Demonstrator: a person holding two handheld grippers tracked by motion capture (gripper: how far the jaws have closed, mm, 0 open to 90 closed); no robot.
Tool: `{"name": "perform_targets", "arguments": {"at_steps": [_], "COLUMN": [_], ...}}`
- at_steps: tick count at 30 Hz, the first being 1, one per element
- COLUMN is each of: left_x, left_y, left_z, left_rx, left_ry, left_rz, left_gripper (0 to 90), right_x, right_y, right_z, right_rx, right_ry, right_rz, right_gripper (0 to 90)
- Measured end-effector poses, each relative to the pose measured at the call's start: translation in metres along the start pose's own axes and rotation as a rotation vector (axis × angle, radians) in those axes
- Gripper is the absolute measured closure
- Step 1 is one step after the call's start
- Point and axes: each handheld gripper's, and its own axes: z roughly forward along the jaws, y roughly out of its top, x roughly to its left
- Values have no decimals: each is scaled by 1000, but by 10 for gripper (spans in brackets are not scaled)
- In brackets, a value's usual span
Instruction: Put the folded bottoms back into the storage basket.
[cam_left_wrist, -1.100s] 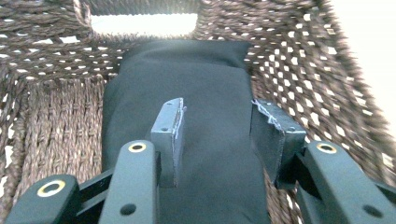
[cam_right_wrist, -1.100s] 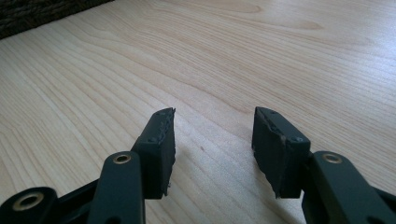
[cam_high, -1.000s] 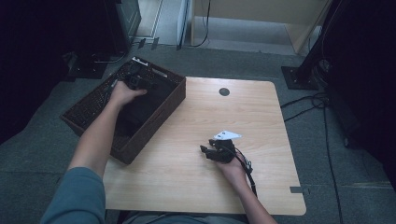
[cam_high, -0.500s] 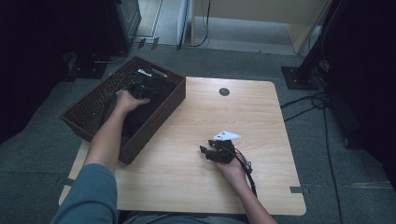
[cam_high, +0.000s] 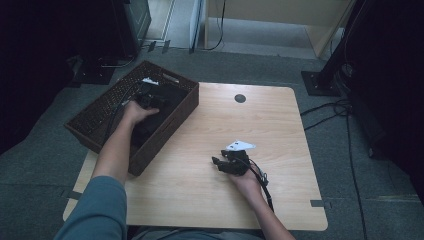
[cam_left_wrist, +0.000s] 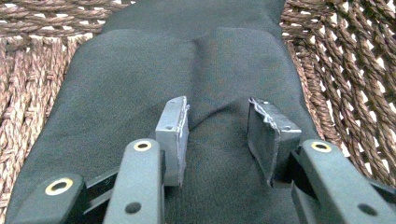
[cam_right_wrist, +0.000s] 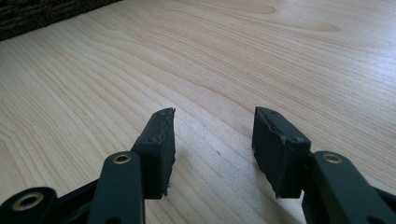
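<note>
The place looks like a lab or recording room set up for work at a desk. A plain light-wood desk (cam_high: 260, 125) with a round cable port (cam_high: 240, 98) stands on grey carpet tiles (cam_high: 50, 160). Black stands on flat base plates (cam_high: 320, 82) rise beside it, and loose black cables (cam_high: 345, 125) run across the floor. Dark equipment (cam_high: 132, 25) sits at the back, near a pale wooden cabinet (cam_high: 280, 12). The lighting is dim.

Bench (cam_high: 210, 200): bare wood open on near, middle and right sides. Woven basket (cam_high: 170, 131) blocks left edge; its walls flank dark cloth (cam_left_wrist: 140, 84) closely.
</note>
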Motion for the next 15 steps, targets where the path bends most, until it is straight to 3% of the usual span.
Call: {"name": "perform_targets", "arguments": {"at_steps": [8, 15], "left_x": [-7, -16], "left_y": [5, 17], "left_z": [-4, -26], "left_rx": [16, 74], "left_ry": [14, -24], "left_rz": [21, 54], "left_gripper": [538, 486], "right_x": [0, 0], "right_y": [0, 0], "right_z": [-1, -1], "right_rx": [0, 0], "right_ry": [4, 7], "right_rz": [6, 9], "right_gripper": [487, 486]}}
